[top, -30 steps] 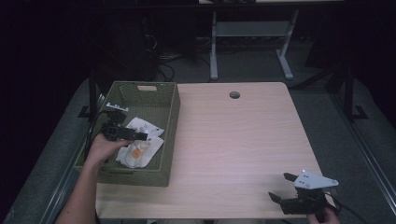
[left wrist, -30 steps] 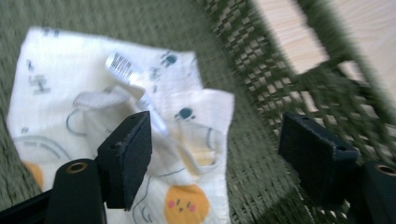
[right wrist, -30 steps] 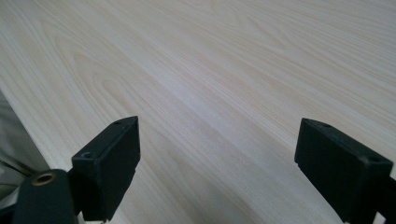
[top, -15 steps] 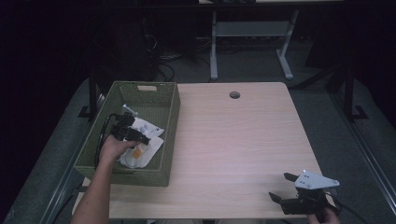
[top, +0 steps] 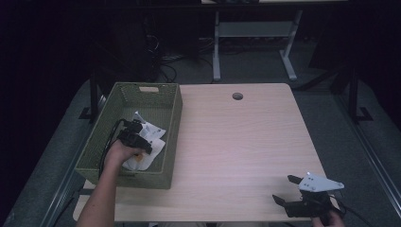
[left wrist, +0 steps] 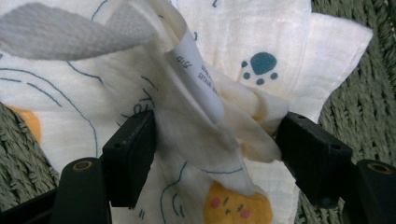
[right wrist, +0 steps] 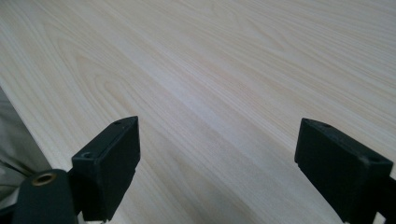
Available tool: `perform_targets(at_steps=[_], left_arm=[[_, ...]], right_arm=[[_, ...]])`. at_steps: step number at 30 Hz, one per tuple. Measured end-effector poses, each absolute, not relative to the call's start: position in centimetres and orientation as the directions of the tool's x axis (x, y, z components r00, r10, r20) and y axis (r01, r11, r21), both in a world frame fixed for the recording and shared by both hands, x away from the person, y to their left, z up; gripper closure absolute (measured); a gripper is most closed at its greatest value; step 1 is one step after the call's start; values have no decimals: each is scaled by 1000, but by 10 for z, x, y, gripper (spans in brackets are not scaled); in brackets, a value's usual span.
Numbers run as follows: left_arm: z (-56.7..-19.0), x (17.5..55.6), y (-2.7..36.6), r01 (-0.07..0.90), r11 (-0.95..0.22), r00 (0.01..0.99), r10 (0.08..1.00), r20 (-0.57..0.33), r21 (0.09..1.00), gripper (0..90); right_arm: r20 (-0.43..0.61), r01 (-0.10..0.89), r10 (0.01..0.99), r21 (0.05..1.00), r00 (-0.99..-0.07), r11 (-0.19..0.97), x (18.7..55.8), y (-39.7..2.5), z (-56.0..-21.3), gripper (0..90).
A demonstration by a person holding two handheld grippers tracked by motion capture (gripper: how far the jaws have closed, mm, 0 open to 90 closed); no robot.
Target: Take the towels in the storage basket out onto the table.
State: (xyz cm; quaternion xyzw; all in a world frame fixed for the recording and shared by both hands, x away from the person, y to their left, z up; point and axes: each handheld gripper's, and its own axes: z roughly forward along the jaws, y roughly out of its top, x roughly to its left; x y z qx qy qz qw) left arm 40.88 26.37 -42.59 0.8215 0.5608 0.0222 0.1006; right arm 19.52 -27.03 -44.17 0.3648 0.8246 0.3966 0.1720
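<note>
**Left gripper down in the basket, jaws spread around a printed cloth**

Reached with the left hand into the green woven basket at the table's left side; held the left gripper low over the white cloth lying on the basket floor, toward the near end and the right wall. Seen along the left gripper: jaws apart, one on either side of a raised fold of the cloth; not yet closed on it, though possibly touching the fabric at the inner faces, too close and soft to tell. Printed with thin blue line drawings, a blue paw mark and an orange-yellow face with pink cheeks; carried a white care label standing up from the fold and a grey woven strap or loop across the top. Woven basket weave visible beyond the cloth's edges.

Held the right gripper well apart from the basket, at the near right corner of the pale wooden table, grey three-cornered plate on top; right hand barely in at the bottom edge. Seen along the right gripper: jaws wide open, nothing between them, bare wood grain beneath. Round hole near the table's far edge.
</note>
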Motion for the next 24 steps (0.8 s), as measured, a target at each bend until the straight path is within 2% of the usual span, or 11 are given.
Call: perform_targets(at_steps=[17,19,24], left_arm=[[-425,410,262,912,-376,389,920,-52,165,429],[-424,410,262,907,-387,399,916,-48,163,481],[-423,410,262,906,-393,405,913,-53,160,547]], right_arm=[[-2,460,734,778,-680,428,196,-267,-443,139],[-2,459,733,778,-680,428,196,-267,-443,139],[1,463,732,775,-681,430,196,-266,-444,139]])
